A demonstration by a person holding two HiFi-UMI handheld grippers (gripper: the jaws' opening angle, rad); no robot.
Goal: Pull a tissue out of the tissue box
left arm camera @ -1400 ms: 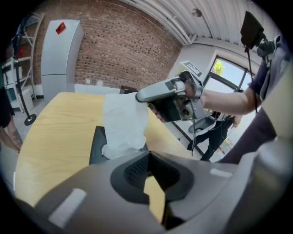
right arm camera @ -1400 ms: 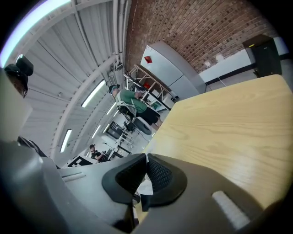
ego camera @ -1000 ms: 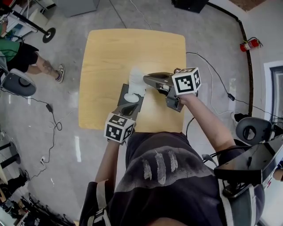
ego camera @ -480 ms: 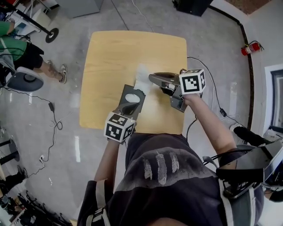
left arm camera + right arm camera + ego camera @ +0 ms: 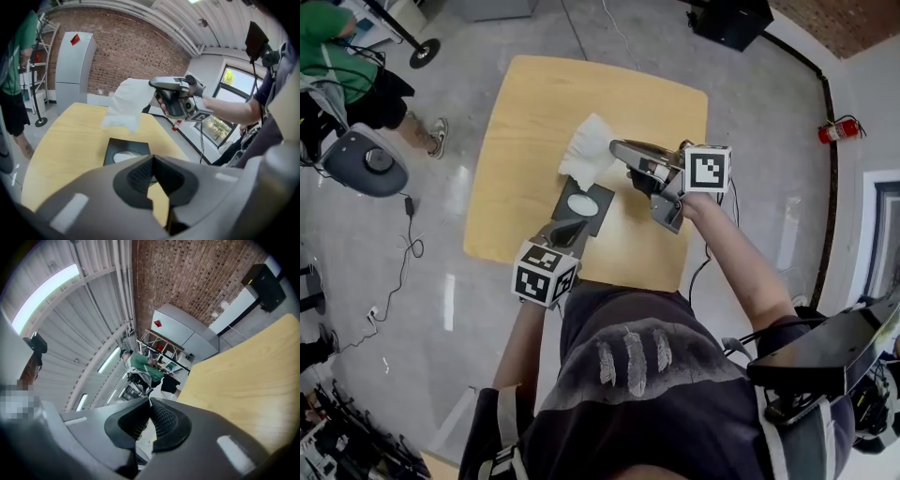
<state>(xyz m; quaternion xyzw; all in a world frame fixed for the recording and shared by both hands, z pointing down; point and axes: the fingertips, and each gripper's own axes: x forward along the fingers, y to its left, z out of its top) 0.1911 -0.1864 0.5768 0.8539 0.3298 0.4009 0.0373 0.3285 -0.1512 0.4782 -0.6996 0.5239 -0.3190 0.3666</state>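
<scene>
A dark tissue box (image 5: 592, 208) with a white oval opening (image 5: 580, 202) lies on the wooden table (image 5: 534, 112). My left gripper (image 5: 569, 228) rests over the box's near end, jaws shut with nothing seen between them. In the left gripper view the box (image 5: 125, 151) lies just beyond that gripper's tip (image 5: 153, 159). My right gripper (image 5: 616, 147) is shut on a white tissue (image 5: 588, 150), which hangs free above the table, clear of the box. The left gripper view shows the tissue (image 5: 127, 105) dangling from the right gripper (image 5: 152, 84). A strip of tissue (image 5: 146, 427) shows between the right gripper's pads (image 5: 161, 420).
A person in a green shirt (image 5: 337, 37) stands by a round-based chair (image 5: 361, 159) to the far left. A red fire extinguisher (image 5: 839, 129) and a black box (image 5: 727, 19) are on the floor. Cables (image 5: 398, 272) trail beside the table. A grey cabinet (image 5: 74, 61) stands against the brick wall.
The right gripper has lifted up and away from the box with the tissue, which now hangs free of the opening. The left gripper has stayed on the box.
</scene>
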